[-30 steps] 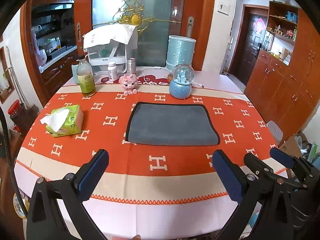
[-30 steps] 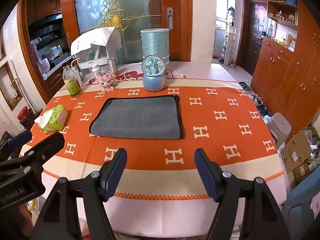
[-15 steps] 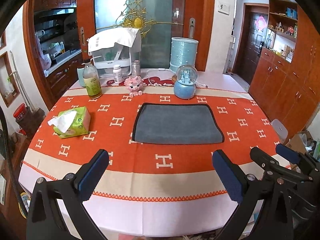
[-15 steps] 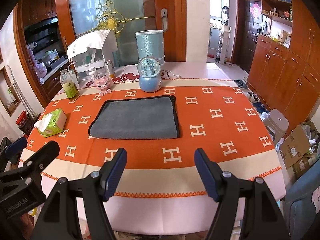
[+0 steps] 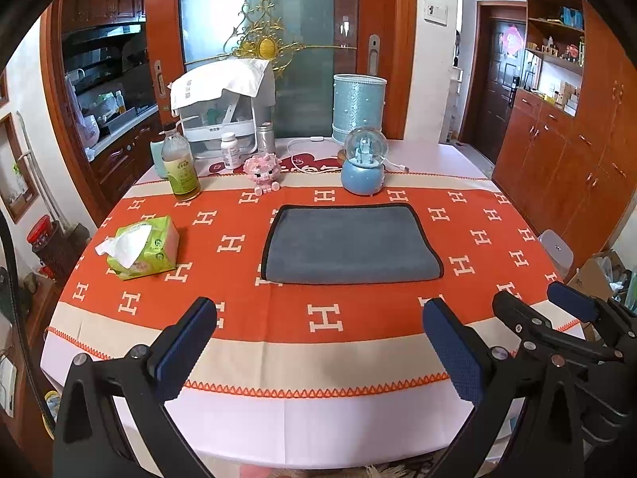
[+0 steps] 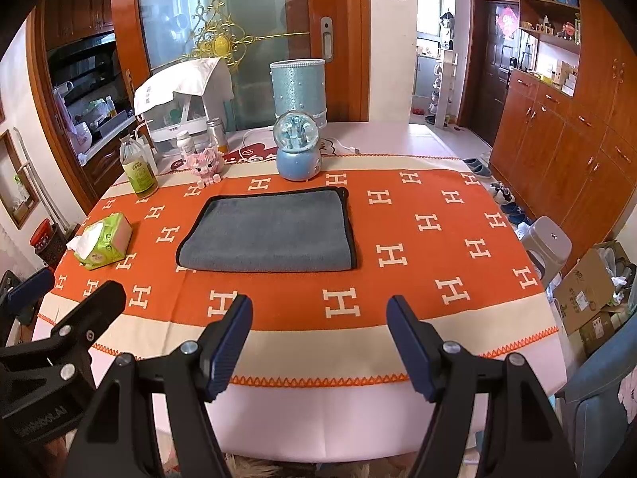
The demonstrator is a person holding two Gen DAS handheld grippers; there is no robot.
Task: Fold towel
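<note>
Folded grey towel [image 5: 350, 249] flat mid-table [image 5: 278, 418], long axis left to right, left tongs [image 5: 318, 342] and right tongs [image 6: 318, 342] wide apart, empty, at near edge, shoes [image 6: 477, 167] only in right view.

White letter H marks repeat all over the orange tablecloth [image 5: 358, 314] around the towel [image 5: 350, 245]. The green bottle's [image 5: 181, 167] label and the tissue pack's [image 5: 145, 249] print are too small to read.
</note>
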